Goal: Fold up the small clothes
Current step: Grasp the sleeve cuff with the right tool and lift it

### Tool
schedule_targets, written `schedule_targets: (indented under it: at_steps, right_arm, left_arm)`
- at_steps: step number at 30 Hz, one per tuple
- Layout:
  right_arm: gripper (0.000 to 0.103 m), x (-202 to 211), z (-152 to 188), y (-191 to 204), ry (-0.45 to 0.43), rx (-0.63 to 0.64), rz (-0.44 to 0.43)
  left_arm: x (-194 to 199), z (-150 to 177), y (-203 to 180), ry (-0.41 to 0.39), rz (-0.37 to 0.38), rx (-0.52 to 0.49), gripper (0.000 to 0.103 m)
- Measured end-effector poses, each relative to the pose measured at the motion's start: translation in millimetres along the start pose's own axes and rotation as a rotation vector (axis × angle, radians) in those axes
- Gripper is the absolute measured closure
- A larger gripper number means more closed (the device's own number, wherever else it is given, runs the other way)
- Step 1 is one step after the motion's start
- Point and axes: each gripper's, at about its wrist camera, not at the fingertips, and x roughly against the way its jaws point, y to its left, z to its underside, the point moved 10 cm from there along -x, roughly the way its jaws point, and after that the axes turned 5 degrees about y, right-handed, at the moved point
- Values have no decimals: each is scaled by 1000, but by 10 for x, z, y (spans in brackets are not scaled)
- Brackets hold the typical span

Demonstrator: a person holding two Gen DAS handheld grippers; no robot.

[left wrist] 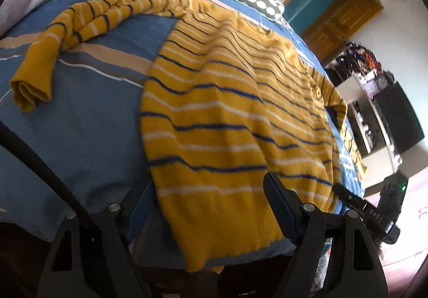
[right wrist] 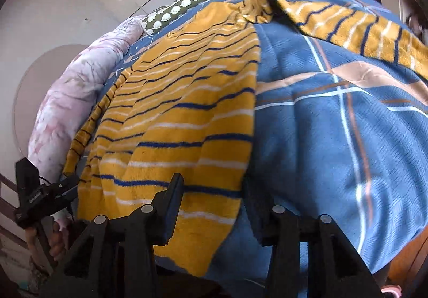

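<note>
The sweater (left wrist: 230, 116) hem hangs over the bed (left wrist: 88, 116) edge, hidden below. Its far sleeve (right wrist: 355, 28) runs off frame.

L claw (left wrist: 211, 207) tilts steeply down, jaws apart, nothing pressed btwn pads. R claw (right wrist: 214, 204) also angled down, jaws parted, gripping nothing. A hand (right wrist: 57, 240) wraps the L claw's handle, seen at lower left in right-wrist view.

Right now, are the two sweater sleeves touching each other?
Apart. The left wrist view shows one sleeve stretched left over the bedspread and the other sleeve at the far right, with the sweater body between.
</note>
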Motion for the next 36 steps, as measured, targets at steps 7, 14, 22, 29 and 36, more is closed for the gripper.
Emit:
schedule_targets:
  at_steps: [7,14,22,29,36]
  right_arm:
    - [93,29,41,59,0,15,48]
    - [96,422,328,46,24,46,29]
    - [98,809,317,-512,-79,-87,64]
    - [54,1119,-382,-1734,-294,-484,91]
    - [54,865,-776,-2080,-314,-601,71]
  left_arm:
    - [124,76,3,19,-38,9,95]
    - [588,355,88,-31,-65,18,95]
    - [881,484,145,-131,-149,-45,86]
    - [1024,383,-8,-196,-102,-49,40]
    - [820,395,-24,-139,-132,-62,40]
